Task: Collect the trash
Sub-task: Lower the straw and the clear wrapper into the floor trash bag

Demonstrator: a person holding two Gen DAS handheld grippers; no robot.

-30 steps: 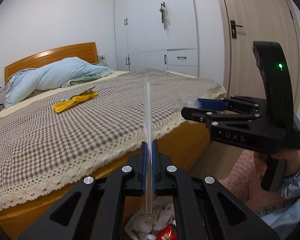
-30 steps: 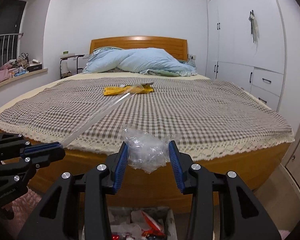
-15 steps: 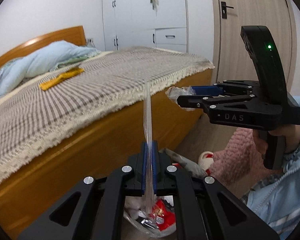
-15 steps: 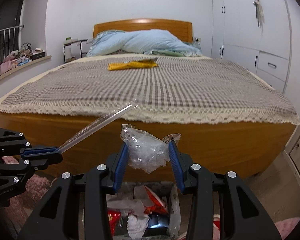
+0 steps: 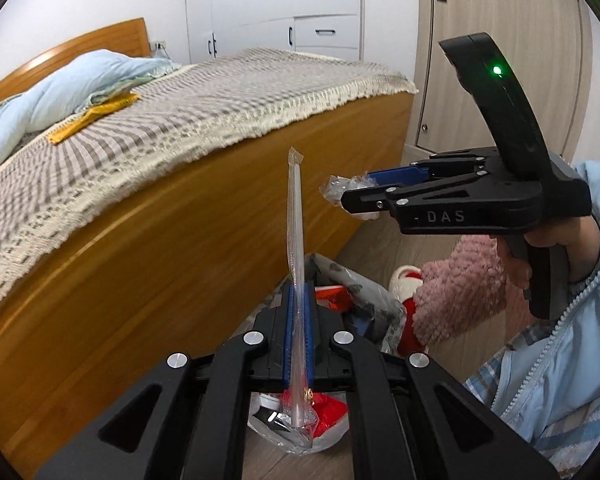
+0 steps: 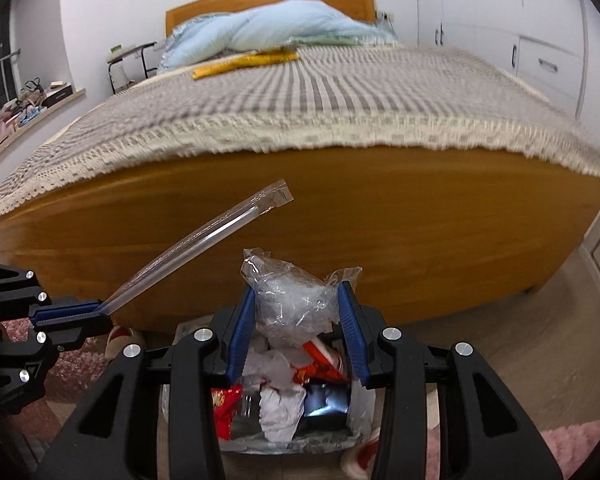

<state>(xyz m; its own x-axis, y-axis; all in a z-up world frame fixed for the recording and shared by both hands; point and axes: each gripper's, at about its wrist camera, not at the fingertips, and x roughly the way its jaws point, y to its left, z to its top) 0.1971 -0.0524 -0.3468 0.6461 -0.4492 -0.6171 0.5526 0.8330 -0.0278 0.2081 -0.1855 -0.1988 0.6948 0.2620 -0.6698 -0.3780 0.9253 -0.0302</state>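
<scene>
Left gripper (image 5: 298,300) is clamped tight on a long clear wrapped straw (image 5: 295,240) that juts up past the wooden bed (image 5: 180,240); a sleeve (image 5: 560,360) shows only here. Right gripper (image 6: 297,312), jaws partway apart, pinches a crumpled clear plastic wrapper (image 6: 296,304) right over the trash bin (image 6: 288,400), seemingly full of paper and red packets.

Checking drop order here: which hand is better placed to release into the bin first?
Right, probably. Its tongs hold the crumpled plastic directly above the open bin, while the left tongs with the straw sit off to the side.
</scene>
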